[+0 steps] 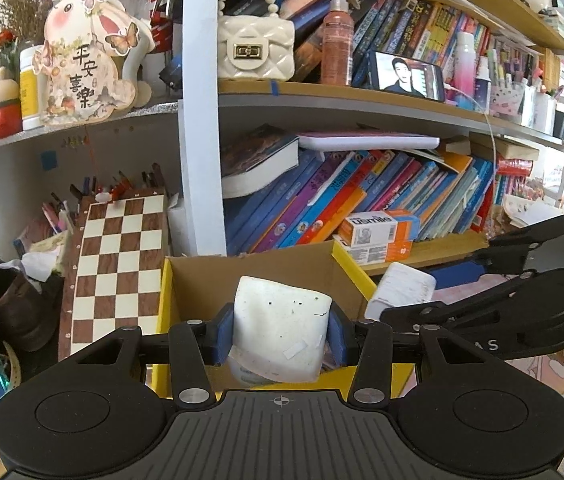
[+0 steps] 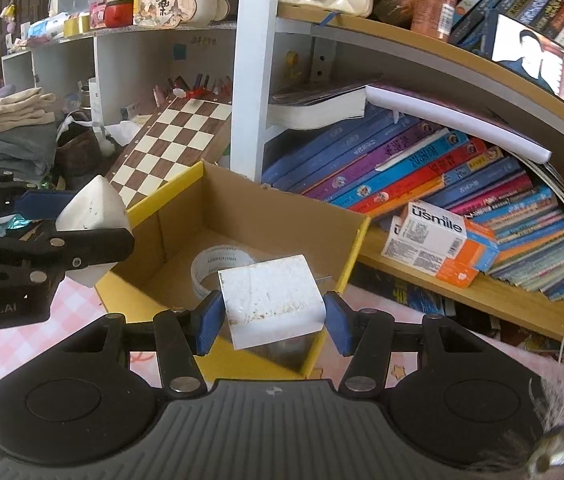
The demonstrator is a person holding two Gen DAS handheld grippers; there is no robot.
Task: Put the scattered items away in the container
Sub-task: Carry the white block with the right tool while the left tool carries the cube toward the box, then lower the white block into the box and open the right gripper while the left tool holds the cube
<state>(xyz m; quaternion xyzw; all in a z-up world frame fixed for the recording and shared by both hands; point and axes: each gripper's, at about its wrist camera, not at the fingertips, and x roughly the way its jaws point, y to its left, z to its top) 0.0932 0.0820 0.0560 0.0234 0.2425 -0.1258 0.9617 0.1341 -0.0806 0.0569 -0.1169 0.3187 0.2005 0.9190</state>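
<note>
Bookshelves crammed with leaning books fill the background, and a pink checked cloth covers the surface below them. My left gripper (image 1: 280,334) is clamped on a white foam block (image 1: 280,328), both blue pads pressed into its sides, and it hangs over the near rim of the yellow-edged cardboard box (image 1: 166,320). My right gripper (image 2: 272,320) looks closed on a second white block (image 2: 272,298): the left pad touches it, while the right pad sits just at its edge and I cannot be sure of contact there. That block hovers above the box's near corner (image 2: 354,256). I judge the step in hand to be the drop: both blocks are carried to the container and neither is inside yet. Next, each gripper needs to move forward past the rim and open its fingers over the bare floor, and I'd release one at a time so the two tools, already close together, don't knock each other. My right wrist view shows what the left one hides: a roll of clear tape (image 2: 222,268) already lying on the box floor, partly behind my block. My left view shows the right gripper (image 1: 418,304) from the side, its block poking past the box's right wall, plus an orange-and-white usmile carton (image 1: 378,236) on the low shelf and a chessboard (image 1: 118,264) leaning beside the box.
</note>
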